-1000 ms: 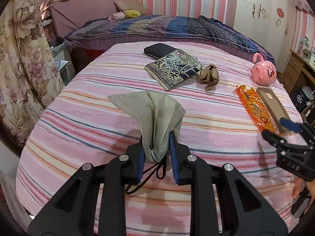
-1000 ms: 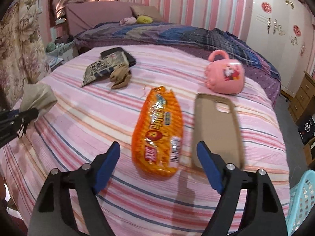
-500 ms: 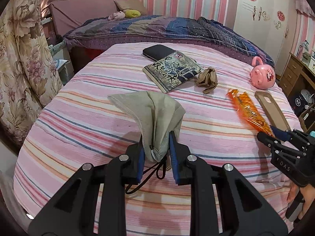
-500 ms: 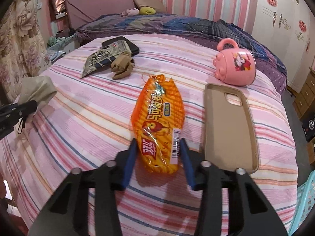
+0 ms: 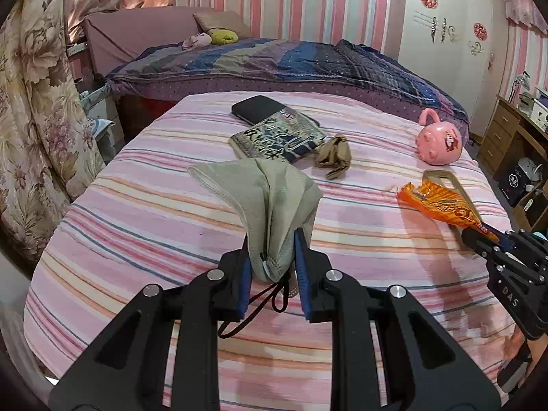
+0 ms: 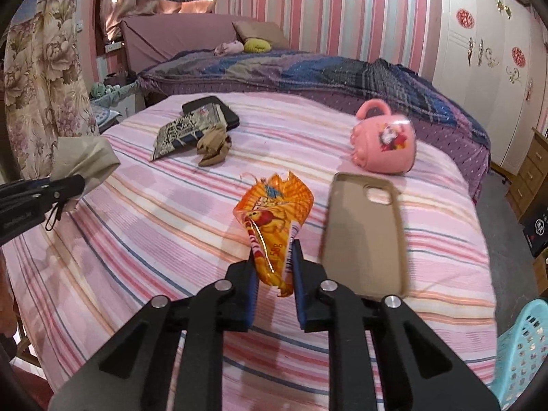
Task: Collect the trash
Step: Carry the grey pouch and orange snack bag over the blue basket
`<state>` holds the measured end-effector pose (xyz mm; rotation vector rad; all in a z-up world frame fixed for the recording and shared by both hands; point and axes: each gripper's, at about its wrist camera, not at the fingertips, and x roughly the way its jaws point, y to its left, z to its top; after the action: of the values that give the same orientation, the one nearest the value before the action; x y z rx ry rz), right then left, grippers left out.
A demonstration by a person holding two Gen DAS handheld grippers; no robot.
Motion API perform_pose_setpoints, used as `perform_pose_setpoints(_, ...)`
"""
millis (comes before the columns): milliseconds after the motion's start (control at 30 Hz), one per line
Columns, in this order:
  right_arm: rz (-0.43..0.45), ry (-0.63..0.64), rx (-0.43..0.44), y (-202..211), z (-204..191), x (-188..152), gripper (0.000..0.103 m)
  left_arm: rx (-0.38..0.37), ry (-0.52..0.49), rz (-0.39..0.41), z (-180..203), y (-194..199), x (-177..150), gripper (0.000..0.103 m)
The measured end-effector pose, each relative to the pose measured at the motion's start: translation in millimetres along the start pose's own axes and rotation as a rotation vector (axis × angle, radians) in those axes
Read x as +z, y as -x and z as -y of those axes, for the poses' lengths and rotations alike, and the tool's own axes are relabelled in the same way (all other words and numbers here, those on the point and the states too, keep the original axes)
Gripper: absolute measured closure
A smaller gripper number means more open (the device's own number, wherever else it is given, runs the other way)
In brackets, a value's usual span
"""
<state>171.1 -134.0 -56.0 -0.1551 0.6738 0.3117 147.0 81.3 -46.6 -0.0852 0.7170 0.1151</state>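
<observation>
**Two grippers, two bits of trash, one very stripy bed**

Two pieces are pinched at once. The whole scene sits on a bed with a pink striped sheet [image 5: 144, 226], in a pink-striped room with a floral curtain [image 5: 30, 109] off to the left gripper's left and a white wardrobe [image 6: 486, 68] far ahead on the right.

The left gripper [image 5: 270, 267] is clamped on a greyish face mask [image 5: 270, 198], ear loops dangling under the pads. The right gripper [image 6: 274, 267] has just been closing and is now squeezed tight on the end of the orange snack wrapper [image 6: 274, 212], which is crumpled and up off the sheet.

Just right of the right gripper lies a tan phone case [image 6: 363, 236]; beyond that, a pink mug [image 6: 383, 147] on its side. Ahead of the left gripper – a magazine [image 5: 274, 137] on a black phone [image 5: 257, 108], with a scrunched brown stocking [image 5: 334, 156] beside it.

Only container I can spot is a light blue basket [image 6: 524, 349] at the right gripper's lower right – can't see inside it.
</observation>
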Motion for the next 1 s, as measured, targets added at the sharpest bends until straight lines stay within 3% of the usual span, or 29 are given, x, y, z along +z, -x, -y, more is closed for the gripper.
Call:
perform_pose_setpoints(233, 0.045, 0.004, -0.030, 23, 22, -5, 0.085, -0.028, -0.012, 0.015, 23, 5, 1, 0.082)
perform_pose_setpoints(1000, 0.075, -0.035, -0.097, 64, 89, -23, 0.085, -0.089, -0.096, 0.029, 94, 8, -4, 0.082)
